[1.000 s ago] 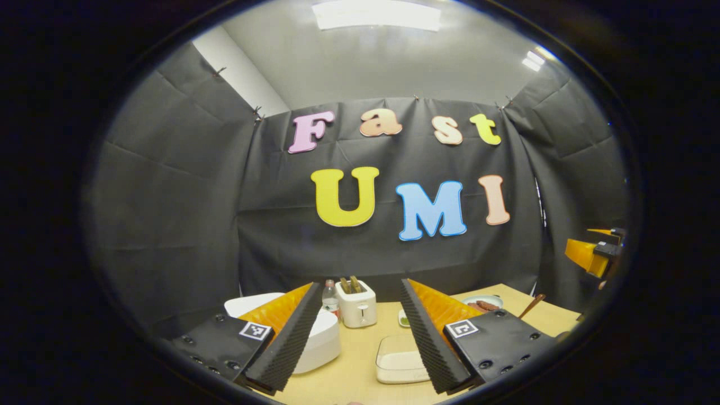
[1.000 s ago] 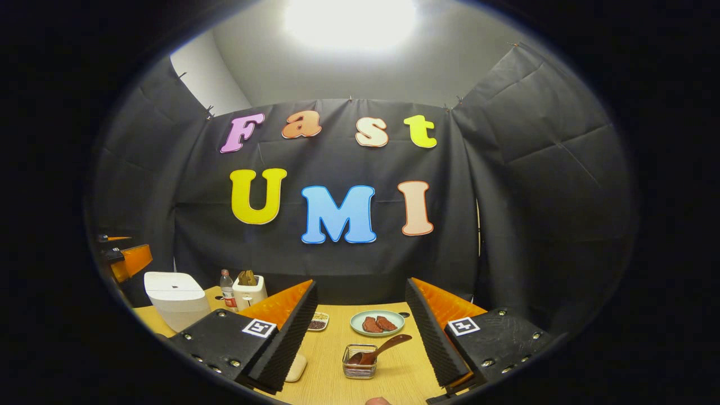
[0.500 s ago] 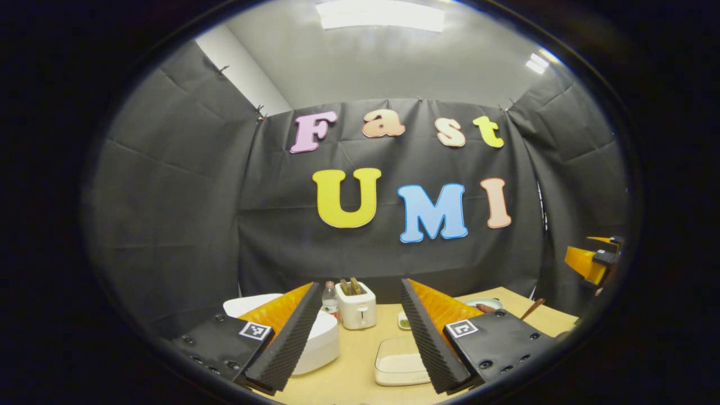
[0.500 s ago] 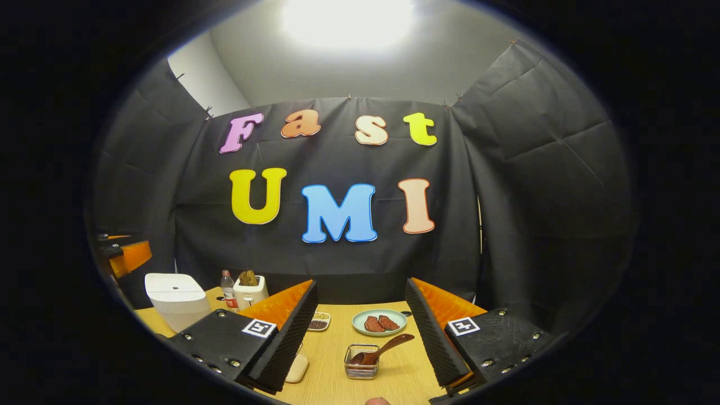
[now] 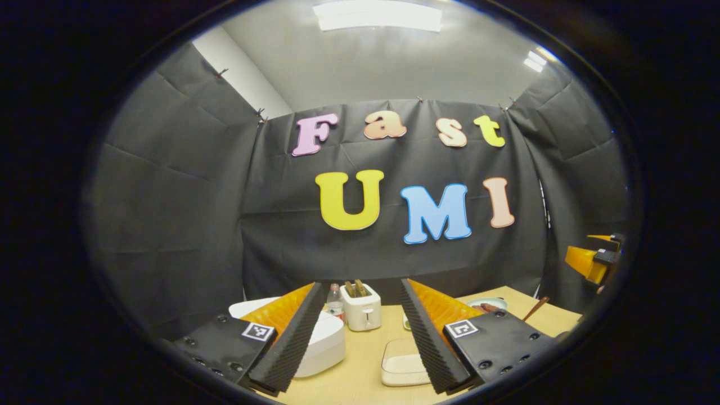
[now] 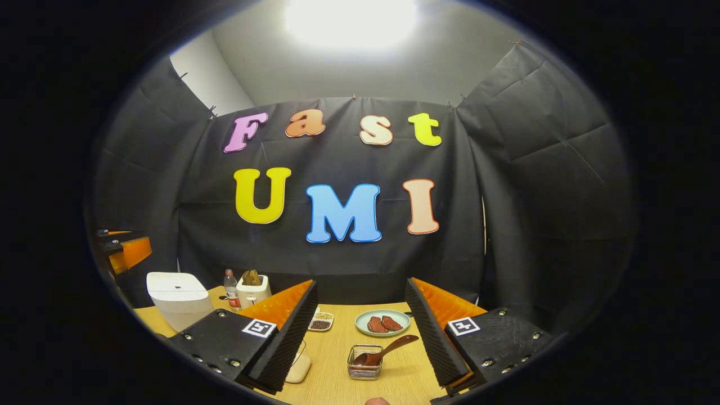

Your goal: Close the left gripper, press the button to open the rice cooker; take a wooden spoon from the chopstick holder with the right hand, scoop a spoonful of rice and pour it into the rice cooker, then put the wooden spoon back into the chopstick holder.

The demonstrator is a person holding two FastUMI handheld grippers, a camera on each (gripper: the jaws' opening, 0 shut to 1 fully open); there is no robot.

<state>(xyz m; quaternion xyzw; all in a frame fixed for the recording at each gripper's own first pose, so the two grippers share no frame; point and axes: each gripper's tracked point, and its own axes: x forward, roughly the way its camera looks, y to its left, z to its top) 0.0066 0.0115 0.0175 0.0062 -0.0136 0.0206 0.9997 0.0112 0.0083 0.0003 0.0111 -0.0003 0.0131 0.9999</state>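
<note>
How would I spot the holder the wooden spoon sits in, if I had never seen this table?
Start at the wooden table in front of the black cloth wall. Near its front edge, between the right gripper's open fingers, stands a small wire basket. It is the one see-through metal container, with a brown wooden spoon leaning out; the plate behind it holds red slices.

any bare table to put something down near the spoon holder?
Yes: bare wood on the table right of the wire holder with the wooden spoon, and between holder and plate. In the left gripper view, a clear strip runs between rice cooker and shallow container. Crowded at the back: toaster, bottle.
</note>
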